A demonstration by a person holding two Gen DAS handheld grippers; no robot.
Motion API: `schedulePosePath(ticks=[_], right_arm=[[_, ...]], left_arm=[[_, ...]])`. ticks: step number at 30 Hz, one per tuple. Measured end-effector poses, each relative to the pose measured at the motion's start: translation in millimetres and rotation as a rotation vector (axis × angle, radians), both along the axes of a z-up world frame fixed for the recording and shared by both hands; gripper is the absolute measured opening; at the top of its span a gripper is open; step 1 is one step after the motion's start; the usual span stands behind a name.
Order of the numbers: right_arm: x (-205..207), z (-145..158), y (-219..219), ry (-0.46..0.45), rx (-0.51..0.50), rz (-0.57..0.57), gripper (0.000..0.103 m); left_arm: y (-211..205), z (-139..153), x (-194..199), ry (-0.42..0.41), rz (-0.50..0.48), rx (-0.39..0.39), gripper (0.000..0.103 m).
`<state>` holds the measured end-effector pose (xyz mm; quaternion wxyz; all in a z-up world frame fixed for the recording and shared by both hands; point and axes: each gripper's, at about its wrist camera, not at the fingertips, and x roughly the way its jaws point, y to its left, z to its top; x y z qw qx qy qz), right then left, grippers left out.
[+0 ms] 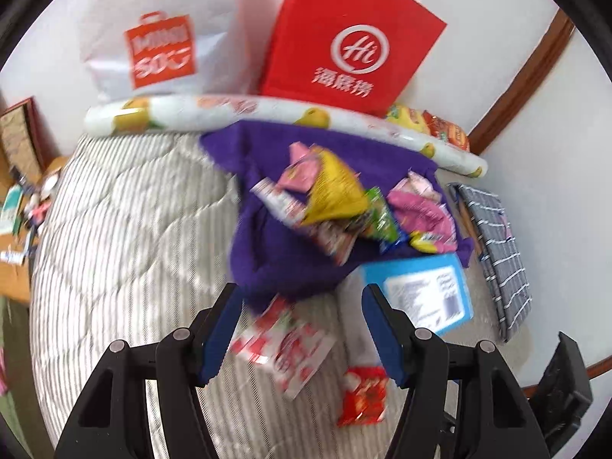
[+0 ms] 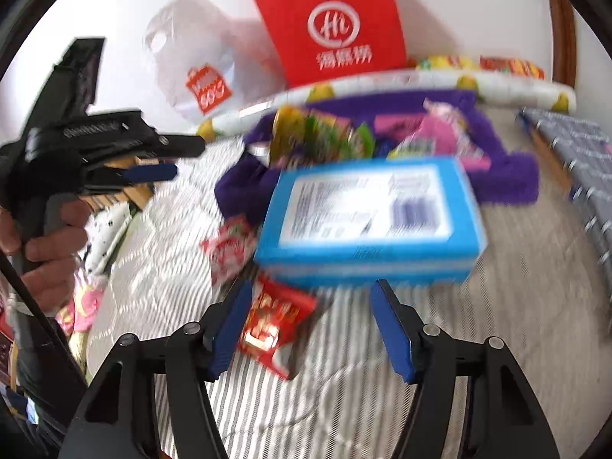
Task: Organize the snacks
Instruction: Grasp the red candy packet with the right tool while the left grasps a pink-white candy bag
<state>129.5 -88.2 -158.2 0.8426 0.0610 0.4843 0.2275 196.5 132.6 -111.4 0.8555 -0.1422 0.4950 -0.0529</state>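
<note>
A pile of snack packets [image 1: 336, 202] lies on a purple cloth [image 1: 252, 160] on a striped bed. A blue box [image 1: 424, 294] lies at the cloth's near right edge; it fills the middle of the right wrist view [image 2: 367, 218]. A red-and-white packet [image 1: 287, 340] and a small red packet [image 1: 363, 394] lie on the quilt. My left gripper [image 1: 302, 290] is open and empty above the red-and-white packet. My right gripper [image 2: 310, 287] is open and empty just short of the blue box, with the small red packet [image 2: 271, 325] between its fingers. The left gripper [image 2: 168, 160] also shows in the right wrist view.
A red paper bag [image 1: 344, 38] and a white shopping bag [image 1: 153, 38] stand against the wall behind a rolled fruit-print sheet [image 1: 267, 111]. More snacks [image 1: 432, 122] lie behind the roll. A grey striped cloth [image 1: 497, 237] lies at the right. A cluttered wooden table [image 1: 19, 229] is at the left.
</note>
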Motion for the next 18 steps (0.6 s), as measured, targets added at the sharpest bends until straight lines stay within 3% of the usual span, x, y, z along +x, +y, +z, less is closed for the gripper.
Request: schedulePosePath(ticks=[11,16,18], right_arm=[[-6.0,-42.3,32.9,0.125,0.026,-0.022,0.066],[-8.2,-43.1,53.1,0.051,-0.063,-0.036,0.065],[-7.8,-43.8,59.6,0.026,-0.109,-0.046,0.056]], left_arm=[[21.1,-35.6,-39.4,0.072,0.048,-0.031,0.063],[21.6,-39.2,-42.2,0.087,0.048,-0.017,0.063],[21.9,-40.6,-42.5,0.088,0.046,-0.016,0.063]])
